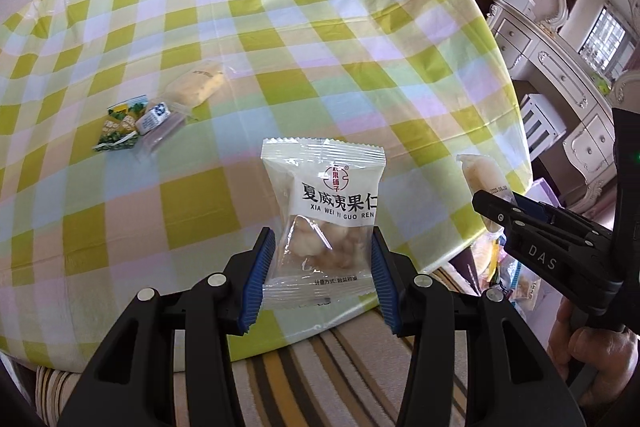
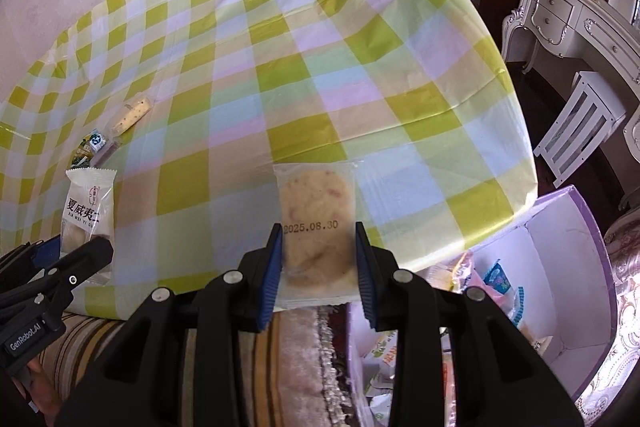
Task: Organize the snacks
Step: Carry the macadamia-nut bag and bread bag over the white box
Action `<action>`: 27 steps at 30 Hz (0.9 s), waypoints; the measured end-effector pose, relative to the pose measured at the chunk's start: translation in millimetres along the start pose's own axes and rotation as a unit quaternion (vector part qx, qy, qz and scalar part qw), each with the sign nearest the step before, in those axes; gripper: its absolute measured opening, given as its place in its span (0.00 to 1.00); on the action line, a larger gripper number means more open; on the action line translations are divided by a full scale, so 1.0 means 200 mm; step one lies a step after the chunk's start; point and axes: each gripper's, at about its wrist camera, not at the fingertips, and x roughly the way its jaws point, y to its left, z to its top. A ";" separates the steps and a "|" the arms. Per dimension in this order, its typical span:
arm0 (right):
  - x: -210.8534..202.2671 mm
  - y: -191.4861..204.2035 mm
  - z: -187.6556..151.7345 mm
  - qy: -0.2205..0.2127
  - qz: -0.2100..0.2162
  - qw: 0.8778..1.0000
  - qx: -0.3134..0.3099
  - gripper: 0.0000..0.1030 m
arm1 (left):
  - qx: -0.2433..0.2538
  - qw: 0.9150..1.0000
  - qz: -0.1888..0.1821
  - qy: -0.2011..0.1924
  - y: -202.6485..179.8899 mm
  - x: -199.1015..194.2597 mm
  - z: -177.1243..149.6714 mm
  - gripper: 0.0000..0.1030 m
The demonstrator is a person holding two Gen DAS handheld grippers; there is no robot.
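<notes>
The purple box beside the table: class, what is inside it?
The purple box is open and holds several loose snack packets, one blue and white. The right hand-held gripper and the table edge cover its near end, so that part stays unseen.

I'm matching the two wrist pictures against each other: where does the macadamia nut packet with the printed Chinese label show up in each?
Left wrist view: macadamia nut packet at lower centre, clamped upright between the left gripper jaws.
Right wrist view: the packet at the left edge, above the other gripper's black body.
Shared landmark: the small pile of snacks on the checked tablecloth.
</notes>
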 end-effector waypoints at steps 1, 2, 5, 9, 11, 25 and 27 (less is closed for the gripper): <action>0.00 -0.05 -0.01 0.000 -0.007 1.000 0.007 0.33 | 0.005 1.000 -0.006 0.002 -0.03 0.00 0.00 0.45; 0.00 -0.10 -0.02 0.002 -0.015 1.000 0.013 0.33 | 0.010 1.000 -0.014 0.004 -0.07 0.01 0.00 0.45; 0.01 -0.25 -0.06 0.008 -0.035 0.999 0.035 0.33 | 0.027 0.999 -0.031 0.012 -0.16 0.03 0.00 0.45; 0.00 -0.42 -0.11 0.013 -0.062 0.996 0.059 0.33 | 0.046 0.997 -0.050 0.022 -0.28 0.06 -0.01 0.45; 0.00 -0.50 -0.12 0.013 -0.073 0.995 0.069 0.33 | 0.056 0.996 -0.060 0.027 -0.34 0.07 -0.02 0.45; -0.05 -0.73 -0.16 0.007 -0.127 0.985 0.116 0.38 | 0.123 0.980 -0.142 0.065 -0.68 0.11 -0.09 0.46; -0.06 -0.74 -0.16 0.004 -0.133 0.984 0.118 0.50 | 0.131 0.975 -0.167 0.073 -0.71 0.11 -0.10 0.47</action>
